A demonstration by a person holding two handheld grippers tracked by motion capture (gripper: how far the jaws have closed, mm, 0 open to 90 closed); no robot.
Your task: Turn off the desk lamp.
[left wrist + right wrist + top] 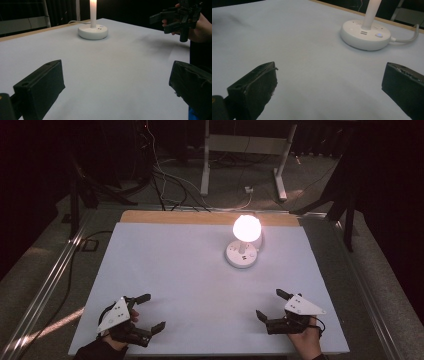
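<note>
White sheeting covers the table (165, 270) in the high view, with a strip of bare wood along its far edge. One lamp (243, 242) stands toward the far right of the sheet, its round shade glowing above a round white base. Two hands come in from the near edge. The left hand (117, 332) sits at the near left corner and carries the left gripper (150, 311), whose jaws point toward the middle of the table and stand wide apart with nothing between them. The right hand (306, 340) sits at the near right and carries the right gripper (272, 303), its jaws aimed left and away from the person, also spread wide and empty. Both grippers are well apart from the lamp, and each bears one grey three-cornered plate.

From the left gripper view, two black jaws rise at the bottom corners, far apart, over bare sheet. The lamp base (93, 31) stands ahead with its lit stem rising from it. At upper right the right gripper shows, held in its hand above the table.

From the right gripper view, two black jaws stand equally wide, nothing held. The lamp base lies ahead to the right, showing two slots, one small lit button (379, 35) and one white cord (409, 37) trailing off right.
</note>
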